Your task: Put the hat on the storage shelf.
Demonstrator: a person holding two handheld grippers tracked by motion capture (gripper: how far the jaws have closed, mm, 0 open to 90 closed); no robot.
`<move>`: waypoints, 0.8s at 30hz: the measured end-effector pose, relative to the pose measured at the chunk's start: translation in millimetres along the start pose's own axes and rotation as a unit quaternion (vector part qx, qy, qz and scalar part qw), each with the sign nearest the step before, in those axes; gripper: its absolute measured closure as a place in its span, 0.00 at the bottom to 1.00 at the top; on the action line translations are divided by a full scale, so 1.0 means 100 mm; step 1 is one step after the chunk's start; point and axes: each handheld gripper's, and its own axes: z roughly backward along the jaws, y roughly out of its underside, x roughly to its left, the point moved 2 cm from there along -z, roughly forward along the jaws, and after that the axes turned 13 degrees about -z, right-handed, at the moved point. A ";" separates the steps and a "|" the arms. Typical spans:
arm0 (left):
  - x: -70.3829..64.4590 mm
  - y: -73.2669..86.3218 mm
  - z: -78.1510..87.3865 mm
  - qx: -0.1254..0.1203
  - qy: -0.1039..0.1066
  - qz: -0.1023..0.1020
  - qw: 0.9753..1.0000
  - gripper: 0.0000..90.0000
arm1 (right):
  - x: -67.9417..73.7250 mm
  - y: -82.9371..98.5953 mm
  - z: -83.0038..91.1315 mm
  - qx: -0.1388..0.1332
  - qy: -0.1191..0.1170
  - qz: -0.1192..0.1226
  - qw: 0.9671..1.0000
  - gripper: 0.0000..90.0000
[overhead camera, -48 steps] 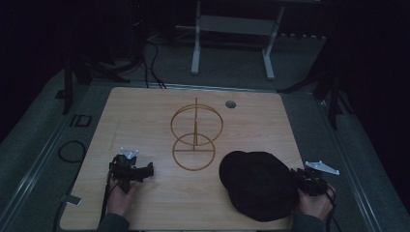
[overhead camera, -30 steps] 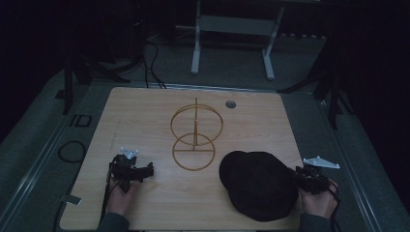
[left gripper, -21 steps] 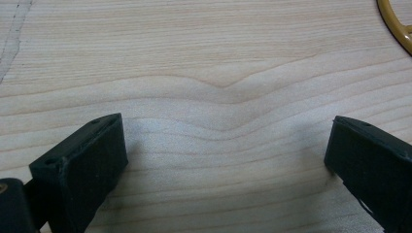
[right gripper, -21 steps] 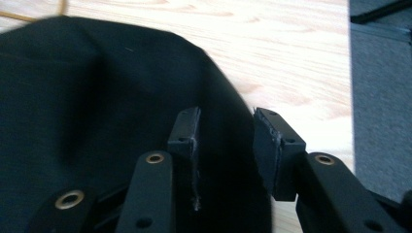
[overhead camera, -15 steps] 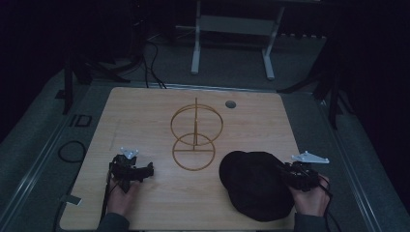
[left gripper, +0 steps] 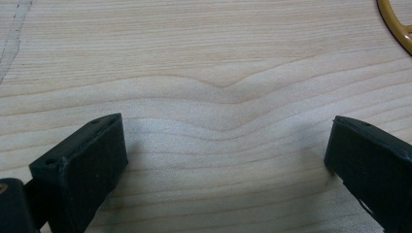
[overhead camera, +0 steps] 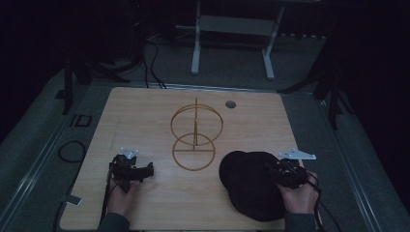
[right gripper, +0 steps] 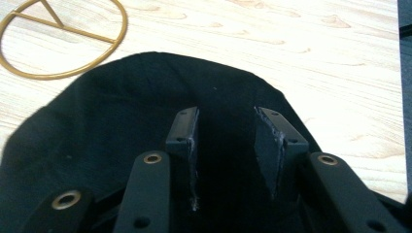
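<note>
Wooden table [overhead camera: 145, 116]: gold wire stand [overhead camera: 195, 140], black cap, probably [overhead camera: 246, 186].

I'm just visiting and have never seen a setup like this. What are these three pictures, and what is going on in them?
No robot arm here: a person holds a two-fingered gripper in each hand. One picture looks down from above on a wooden table. The other two come from cameras riding on each gripper, looking along its black fingers.

On the table stand a gold wire stand made of hoops and, beside it, a black cap.

The left gripper rests over bare wood, fingers wide apart, holding nothing. The right gripper is over the cap's edge, its fingers apart above the black cloth, not closed on it.
</note>
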 end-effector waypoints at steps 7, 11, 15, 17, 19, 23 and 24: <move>0.00 0.00 0.00 0.000 0.000 0.000 1.000 0.01 | 0.20 -0.06 -0.03 0.010 -0.019 0.012 1.000 0.65; 0.00 0.00 0.00 0.000 0.000 0.000 1.000 0.01 | 0.34 -0.08 -0.09 0.020 -0.027 0.025 0.999 0.63; 0.00 0.00 0.00 0.000 0.000 0.000 1.000 0.01 | 0.44 -0.10 -0.13 0.023 -0.031 0.035 0.999 0.62; 0.00 0.00 0.00 0.000 0.000 0.000 1.000 0.01 | 0.47 -0.10 -0.14 0.025 -0.034 0.034 0.999 0.62; 0.00 0.00 0.00 0.000 0.000 0.000 1.000 0.01 | 0.57 -0.12 -0.19 0.030 -0.039 0.040 0.998 0.60; 0.00 0.00 0.00 0.000 0.000 0.000 1.000 0.01 | 0.70 -0.12 -0.26 0.042 -0.043 0.047 0.997 0.58; 0.00 0.00 0.00 0.000 0.000 0.000 1.000 0.01 | 0.72 -0.12 -0.28 0.045 -0.045 0.050 0.997 0.57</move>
